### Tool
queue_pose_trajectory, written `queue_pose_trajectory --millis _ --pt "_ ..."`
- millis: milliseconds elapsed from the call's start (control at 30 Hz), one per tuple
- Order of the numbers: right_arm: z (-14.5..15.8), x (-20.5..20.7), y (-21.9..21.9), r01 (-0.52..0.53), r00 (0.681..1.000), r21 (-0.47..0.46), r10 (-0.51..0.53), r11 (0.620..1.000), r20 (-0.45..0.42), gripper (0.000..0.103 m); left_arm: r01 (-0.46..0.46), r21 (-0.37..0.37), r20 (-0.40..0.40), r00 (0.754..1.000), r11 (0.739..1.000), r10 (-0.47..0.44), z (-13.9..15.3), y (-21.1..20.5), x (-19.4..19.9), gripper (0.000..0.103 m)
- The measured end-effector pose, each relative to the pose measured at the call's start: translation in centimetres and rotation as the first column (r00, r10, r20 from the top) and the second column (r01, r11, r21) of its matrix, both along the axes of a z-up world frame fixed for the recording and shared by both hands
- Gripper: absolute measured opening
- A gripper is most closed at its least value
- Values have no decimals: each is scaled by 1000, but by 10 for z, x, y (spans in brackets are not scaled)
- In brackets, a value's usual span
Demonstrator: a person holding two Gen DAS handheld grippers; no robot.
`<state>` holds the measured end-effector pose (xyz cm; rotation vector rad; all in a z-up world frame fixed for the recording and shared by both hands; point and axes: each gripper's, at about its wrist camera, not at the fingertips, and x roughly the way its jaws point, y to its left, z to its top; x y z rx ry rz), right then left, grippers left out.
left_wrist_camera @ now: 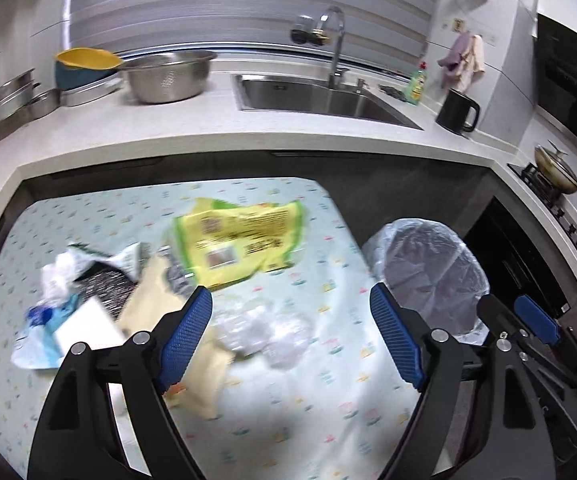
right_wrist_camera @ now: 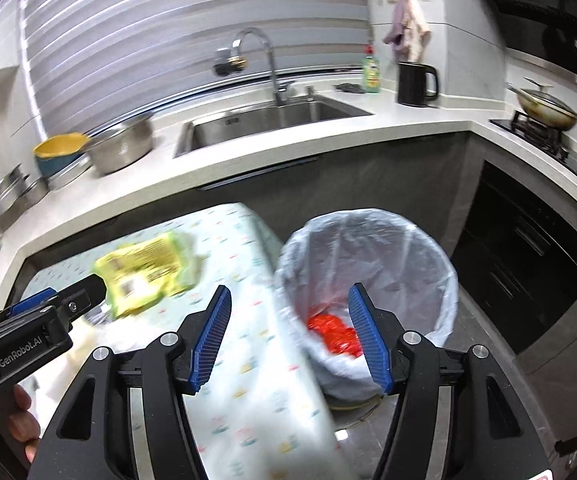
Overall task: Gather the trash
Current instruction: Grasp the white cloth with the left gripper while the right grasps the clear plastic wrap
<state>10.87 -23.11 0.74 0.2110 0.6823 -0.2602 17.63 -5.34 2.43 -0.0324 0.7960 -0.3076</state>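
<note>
Trash lies on a table with a patterned cloth (left_wrist_camera: 308, 400): a yellow-green wrapper (left_wrist_camera: 236, 244), a crumpled clear plastic (left_wrist_camera: 260, 332), a beige wrapper (left_wrist_camera: 156, 300), a white and blue wrapper (left_wrist_camera: 44, 320) and a dark packet (left_wrist_camera: 104, 288). My left gripper (left_wrist_camera: 290, 332) is open and empty, above the clear plastic. A bin lined with a clear bag (right_wrist_camera: 368, 280) stands right of the table and holds a red wrapper (right_wrist_camera: 332, 336). My right gripper (right_wrist_camera: 288, 336) is open and empty, over the table's edge and the bin. The bin (left_wrist_camera: 428, 272) also shows in the left wrist view.
A white counter (left_wrist_camera: 224, 136) with a steel sink (left_wrist_camera: 316, 96), faucet (left_wrist_camera: 336, 40), steel bowl (left_wrist_camera: 168, 76), yellow bowl (left_wrist_camera: 84, 60) and black kettle (left_wrist_camera: 458, 112) runs behind the table. A stove with a pan (right_wrist_camera: 544, 108) stands at the right. Dark cabinets (right_wrist_camera: 528, 256) stand behind the bin.
</note>
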Motion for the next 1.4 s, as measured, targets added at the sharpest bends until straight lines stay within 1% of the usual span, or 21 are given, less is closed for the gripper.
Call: queue_pose_trajectory --millis 133,200,333,400,567,700,867,1133,1200,1233,1267,1300,1367,1400 --pt "-3 -4 30 -46 999 7 46 999 -17 60 -69 26 -5 998 997 69 -6 45 -14 80" --pt "-6 -5 45 -67 997 10 67 998 -29 60 -109 38 -21 994 993 110 -12 70 -20 80" --pt "-14 -7 68 -96 994 23 97 995 -50 60 -165 28 -56 985 986 166 -23 113 -31 80" --pt "-18 -8 81 -112 992 24 113 993 -60 60 -193 39 -68 978 980 195 -31 132 -36 80" --pt "-27 -6 105 -139 987 31 141 990 -76 60 -238 40 -120 963 970 241 -53 168 -45 80" --pt "-36 -5 117 -152 983 43 156 987 -93 60 -244 39 -165 955 969 247 -74 182 -53 80" --pt "-50 -3 129 -172 975 50 177 984 -131 60 -243 30 -225 943 970 243 -100 186 -56 80" --pt "-67 4 137 -184 966 66 193 981 -170 60 -246 23 -256 936 969 243 -118 185 -42 80" --pt "-70 8 140 -191 964 68 200 979 -175 60 -233 18 -260 938 972 229 -121 182 -39 75" --pt "-71 9 141 -194 963 67 203 979 -177 60 -221 15 -265 940 975 217 -123 180 -37 68" --pt "-72 11 143 -198 962 67 207 978 -178 60 -207 13 -276 940 978 203 -125 179 -35 58" --pt "-74 12 144 -200 961 69 210 977 -180 60 -199 12 -287 938 980 194 -128 177 -33 53" --pt "-76 15 145 -200 960 73 211 977 -184 60 -181 1 -311 934 983 172 -133 175 -31 34" --pt "-76 15 144 -200 960 73 210 977 -185 60 -176 -3 -319 933 984 166 -134 175 -31 28"
